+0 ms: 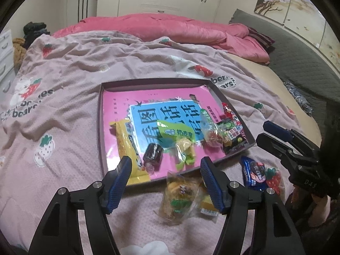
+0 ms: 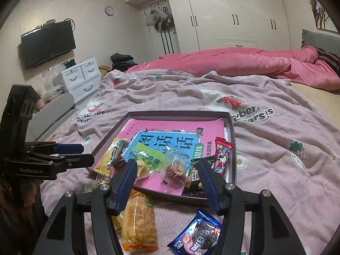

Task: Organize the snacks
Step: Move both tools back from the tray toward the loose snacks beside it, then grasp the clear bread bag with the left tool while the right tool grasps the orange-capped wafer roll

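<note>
A wide bed under a pink strawberry-print blanket [image 1: 85,80] carries a shallow dark-rimmed tray [image 1: 98,114], lined with a pink-and-blue booklet, where most wrapped snacks already lie gathered. At the tray's six o'clock, still outside it, sit a clear-wrapped yellow pastry [image 1: 178,197] and, toward four o'clock, a blue foil cookie packet [image 1: 254,175]. The left hand-held gripper [image 1: 165,182] is open and empty above the pastry; the right hand-held gripper [image 2: 167,184] gapes empty too.
</note>
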`<action>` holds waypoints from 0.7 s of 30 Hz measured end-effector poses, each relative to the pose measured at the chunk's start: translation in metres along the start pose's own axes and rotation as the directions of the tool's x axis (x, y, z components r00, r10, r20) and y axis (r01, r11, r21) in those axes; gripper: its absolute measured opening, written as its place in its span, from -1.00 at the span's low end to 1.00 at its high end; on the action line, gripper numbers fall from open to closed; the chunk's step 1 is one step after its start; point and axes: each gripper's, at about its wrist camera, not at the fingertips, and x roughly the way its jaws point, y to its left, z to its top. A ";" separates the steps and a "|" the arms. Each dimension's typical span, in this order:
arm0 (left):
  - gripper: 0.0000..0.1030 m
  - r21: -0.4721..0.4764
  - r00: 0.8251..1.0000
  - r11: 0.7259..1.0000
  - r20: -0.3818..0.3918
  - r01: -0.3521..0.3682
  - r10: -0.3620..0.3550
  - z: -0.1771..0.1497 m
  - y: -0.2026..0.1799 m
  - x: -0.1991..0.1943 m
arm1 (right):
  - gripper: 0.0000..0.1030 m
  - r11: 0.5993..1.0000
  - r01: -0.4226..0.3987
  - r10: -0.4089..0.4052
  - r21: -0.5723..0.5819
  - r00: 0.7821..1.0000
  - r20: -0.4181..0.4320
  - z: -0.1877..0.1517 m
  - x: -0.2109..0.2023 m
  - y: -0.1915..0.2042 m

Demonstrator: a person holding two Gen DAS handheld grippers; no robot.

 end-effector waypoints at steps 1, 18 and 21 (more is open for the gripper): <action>0.34 0.005 1.000 1.000 -0.003 -0.002 0.002 -0.001 -0.001 0.000 | 0.19 1.000 0.000 0.000 -0.003 1.000 -0.001 0.000 0.000 0.001; 0.36 0.046 0.998 0.999 -0.060 -0.023 0.026 -0.021 -0.008 -0.002 | 0.24 0.992 -0.001 -0.011 -0.124 0.996 -0.093 -0.019 0.000 0.036; 0.36 0.057 0.996 0.998 -0.084 -0.024 0.029 -0.025 -0.008 0.001 | 0.24 0.990 -0.011 -0.008 -0.141 0.992 -0.130 -0.025 0.001 0.041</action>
